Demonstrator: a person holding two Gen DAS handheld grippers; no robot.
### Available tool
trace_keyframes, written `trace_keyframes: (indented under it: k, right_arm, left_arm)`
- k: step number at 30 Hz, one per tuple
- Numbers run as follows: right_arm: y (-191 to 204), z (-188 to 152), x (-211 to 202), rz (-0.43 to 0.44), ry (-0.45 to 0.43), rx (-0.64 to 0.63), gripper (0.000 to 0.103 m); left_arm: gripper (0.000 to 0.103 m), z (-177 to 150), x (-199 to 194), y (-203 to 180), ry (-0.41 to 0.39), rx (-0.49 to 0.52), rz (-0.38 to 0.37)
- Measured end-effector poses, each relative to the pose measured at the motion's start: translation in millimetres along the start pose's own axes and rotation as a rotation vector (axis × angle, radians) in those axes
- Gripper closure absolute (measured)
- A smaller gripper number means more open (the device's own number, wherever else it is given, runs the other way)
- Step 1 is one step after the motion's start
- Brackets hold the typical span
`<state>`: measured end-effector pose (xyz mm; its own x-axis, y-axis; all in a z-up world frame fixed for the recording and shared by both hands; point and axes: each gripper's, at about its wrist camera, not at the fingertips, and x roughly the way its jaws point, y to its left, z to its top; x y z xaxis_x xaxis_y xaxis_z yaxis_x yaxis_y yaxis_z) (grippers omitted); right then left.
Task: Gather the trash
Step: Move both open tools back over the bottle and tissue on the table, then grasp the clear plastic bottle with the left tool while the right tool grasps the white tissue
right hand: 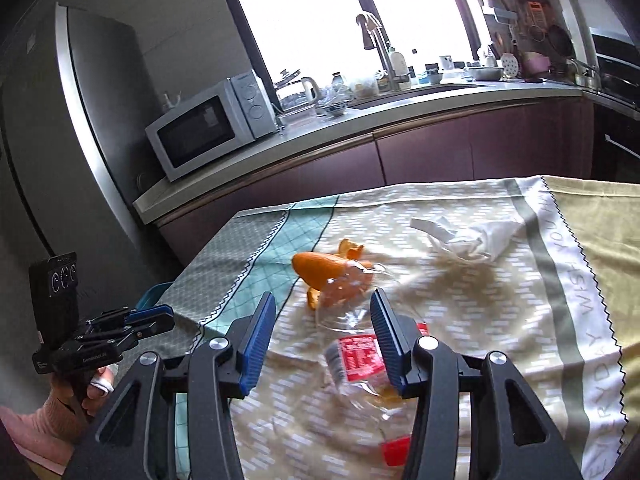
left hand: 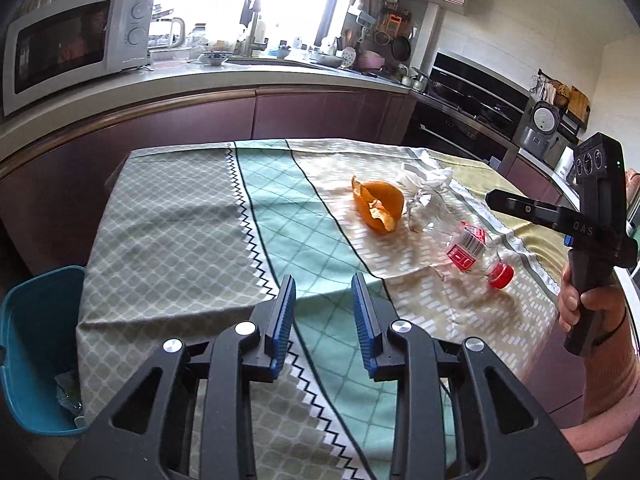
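We work over a table (left hand: 168,208) under a patterned cloth, kitchen counter (left hand: 240,76) behind it. A blue bin (left hand: 36,320) sits on the floor just off the table's left edge, some clear trash already in it. Three pieces left, bunched on the cloth's right half: crushed clear bottle (left hand: 460,240) lying on its side with the red cap toward us, orange peel (left hand: 378,206) touching its far end, white tissue (left hand: 428,176) behind both.

Right gripper (right hand: 320,320) hangs over the bottle, jaws open, nothing pinched; the bottle shows between and below the fingers. Left gripper (left hand: 324,308) is over the bare teal stripe, jaws parted, empty.

Likely step: right takes the bottle. We'd drop lower and close across the labelled body, not the flattened far end next to the peel.

Room: cloth left of the trash is bare, so the path to the bin looks free. Watch the left table edge and hanging cloth above the bin rim.
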<state>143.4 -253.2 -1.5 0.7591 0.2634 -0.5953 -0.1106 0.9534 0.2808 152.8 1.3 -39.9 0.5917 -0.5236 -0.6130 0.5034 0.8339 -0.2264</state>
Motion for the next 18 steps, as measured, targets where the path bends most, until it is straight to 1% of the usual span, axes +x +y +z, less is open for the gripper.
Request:
trace_keyframes:
  k: [4,7,9,12,16,18]
  right_arm:
    - [-21,-3,-1,-0.028,-0.005,0.034,0.056]
    - [-36,1,2,-0.048,-0.006,0.052,0.055]
    - [-45,5,5,-0.069,-0.005,0.055,0.052]
    - [-61,12,12,-0.083,-0.005,0.072,0.051]
    - [-83,24,24,-0.102,-0.001,0.107,0.049]
    - [-96,29,33,-0.102,0.013,0.144,0.042]
  left_arm:
    - [0.072,3,12,-17,0.016,0.023,-0.029]
    - [0.071,7,21,-32,0.029,0.041,-0.065]
    - [0.068,11,28,-42,0.039,0.053,-0.091]
    - [0.066,16,39,-58,0.051,0.073,-0.135]
    - [0.063,23,57,-77,0.074,0.089,-0.167]
    - [0.06,28,66,-82,0.09,0.08,-0.19]
